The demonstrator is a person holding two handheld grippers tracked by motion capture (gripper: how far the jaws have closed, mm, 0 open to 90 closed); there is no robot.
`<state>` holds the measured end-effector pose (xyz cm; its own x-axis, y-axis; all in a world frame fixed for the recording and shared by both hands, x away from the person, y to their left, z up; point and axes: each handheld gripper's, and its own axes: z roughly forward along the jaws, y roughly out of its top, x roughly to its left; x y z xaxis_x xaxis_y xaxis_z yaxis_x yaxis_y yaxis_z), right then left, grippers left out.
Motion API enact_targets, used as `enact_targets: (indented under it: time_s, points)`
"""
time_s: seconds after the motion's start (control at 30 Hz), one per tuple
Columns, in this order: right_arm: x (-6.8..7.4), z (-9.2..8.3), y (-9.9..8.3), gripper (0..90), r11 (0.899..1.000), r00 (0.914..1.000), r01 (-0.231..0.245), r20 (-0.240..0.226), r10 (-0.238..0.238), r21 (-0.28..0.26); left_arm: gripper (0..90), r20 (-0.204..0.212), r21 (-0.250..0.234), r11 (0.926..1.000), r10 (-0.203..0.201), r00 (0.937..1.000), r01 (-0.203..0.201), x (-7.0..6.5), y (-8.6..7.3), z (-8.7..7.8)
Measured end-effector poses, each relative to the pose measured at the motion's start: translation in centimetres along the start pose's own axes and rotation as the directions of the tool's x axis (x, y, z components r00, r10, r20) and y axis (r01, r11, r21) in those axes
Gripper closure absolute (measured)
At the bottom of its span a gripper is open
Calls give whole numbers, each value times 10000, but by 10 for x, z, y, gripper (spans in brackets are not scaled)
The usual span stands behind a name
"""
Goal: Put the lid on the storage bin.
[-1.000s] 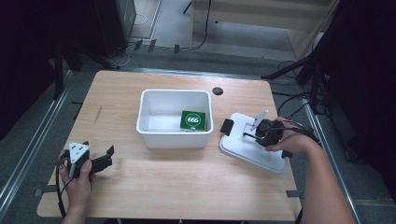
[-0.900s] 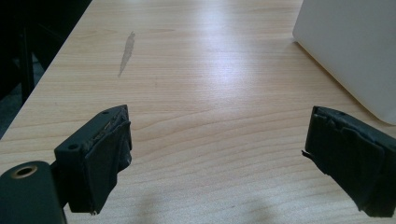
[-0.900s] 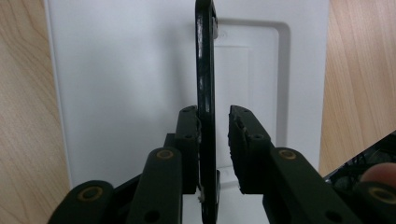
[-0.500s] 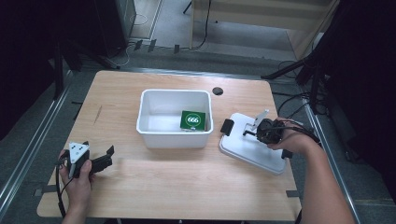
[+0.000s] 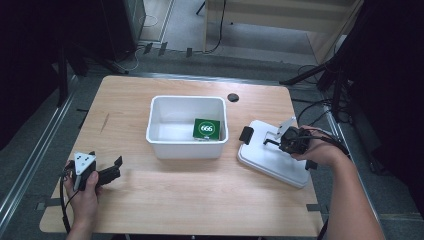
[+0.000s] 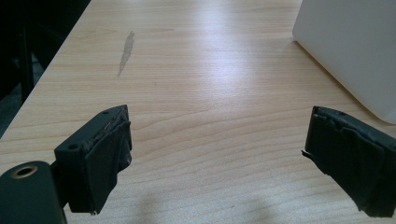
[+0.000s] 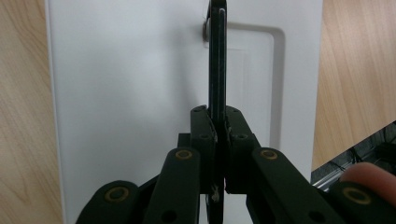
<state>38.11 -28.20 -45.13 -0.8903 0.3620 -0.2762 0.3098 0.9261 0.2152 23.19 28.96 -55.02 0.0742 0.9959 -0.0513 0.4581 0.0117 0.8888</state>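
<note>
Now my right tongs (image 5: 270, 141) pinch the lid's (image 5: 270, 162) black latch.

Gripping that thin upright latch (image 7: 217, 60) gives me a handle to lift the flat white lid, which lies at the desk's (image 5: 175, 200) right side, just right of the bin (image 5: 186, 147) it probably covers. My left tongs (image 6: 215, 163) rest spread and idle at the near left, clear of the work. Inside the bin lies a green card (image 5: 206, 129).
</note>
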Motion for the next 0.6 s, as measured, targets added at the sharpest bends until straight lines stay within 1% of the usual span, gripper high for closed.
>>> enact_targets:
  time_s: [0.07,0.13,0.23,0.3,0.43,0.5,0.6]
  points:
    - [-1,-4,0,854,9999,9999,105,57,-105,-100,81,-12,1,10000,0,10000,0,0,0,0]
    - [-1,-8,1,854,9999,9999,91,101,-90,-95,81,-3,12,10000,1,10000,-1,0,0,0]
    - [-2,-15,2,854,9994,9995,288,160,-285,-168,81,7,19,10000,-44,10000,44,0,0,0]
    - [-3,-20,2,854,9994,9995,305,94,-304,-146,81,10,22,10000,-10,10000,10,0,0,0]
    - [-4,-28,3,854,9986,9987,494,88,-493,-178,81,-7,-7,10000,-1,10000,1,0,0,0]
    - [-4,-32,4,854,9990,9991,421,67,-420,-177,81,-12,-11,10000,-5,10000,5,0,0,0]
    - [-5,-39,4,854,9983,9985,542,98,-540,-226,81,-9,-15,10000,-6,10000,6,0,0,0]
